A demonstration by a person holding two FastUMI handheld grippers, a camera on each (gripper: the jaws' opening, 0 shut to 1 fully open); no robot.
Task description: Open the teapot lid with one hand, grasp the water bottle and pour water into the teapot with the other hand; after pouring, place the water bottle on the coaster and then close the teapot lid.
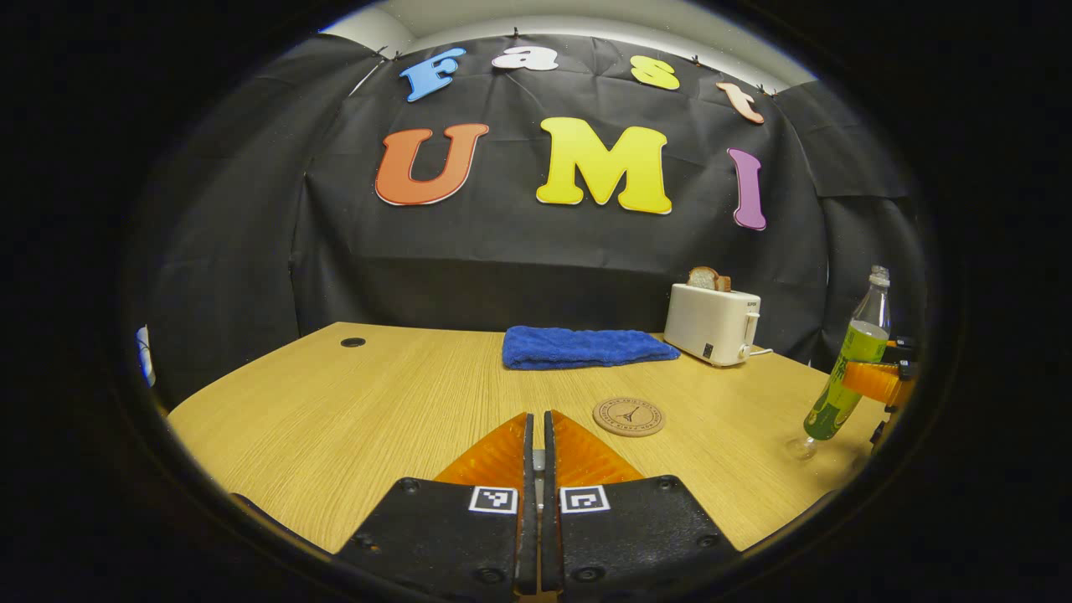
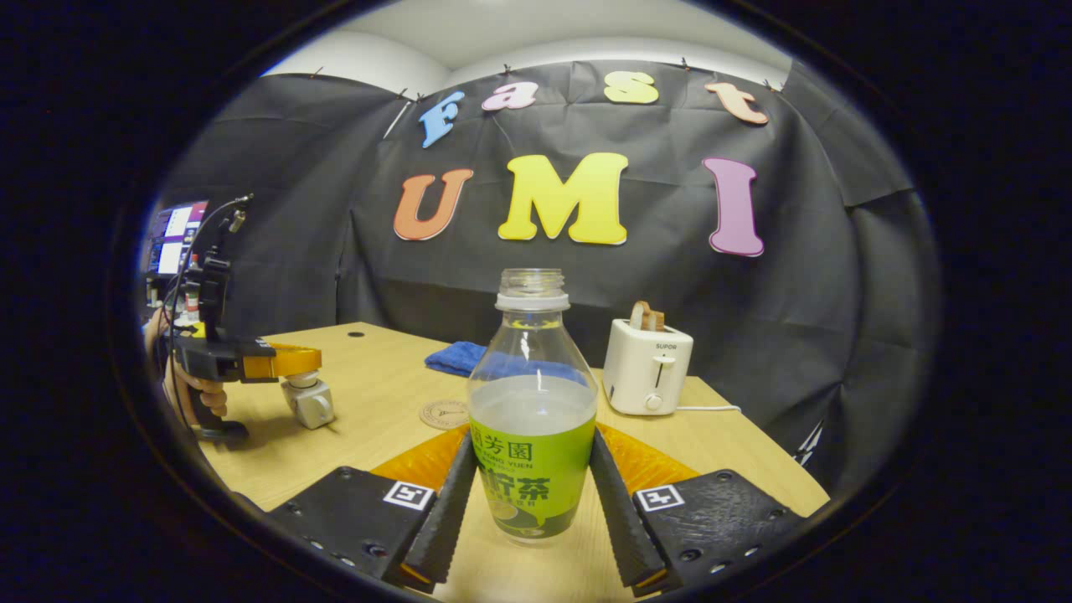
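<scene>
The right gripper [image 2: 533,494] clamps its 2 fingers on the uncapped water bottle [image 2: 533,419], held upright so nothing spills. The left gripper [image 1: 537,452] is pinched together, apparently holding the teapot lid [image 2: 308,400]. The coaster [image 1: 629,416] waits nearby.

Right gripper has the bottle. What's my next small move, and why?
Probably carry the water bottle left toward the small silver teapot: the right gripper clamps the uncapped, part-full bottle, and the left gripper sits at the teapot's top.
</scene>
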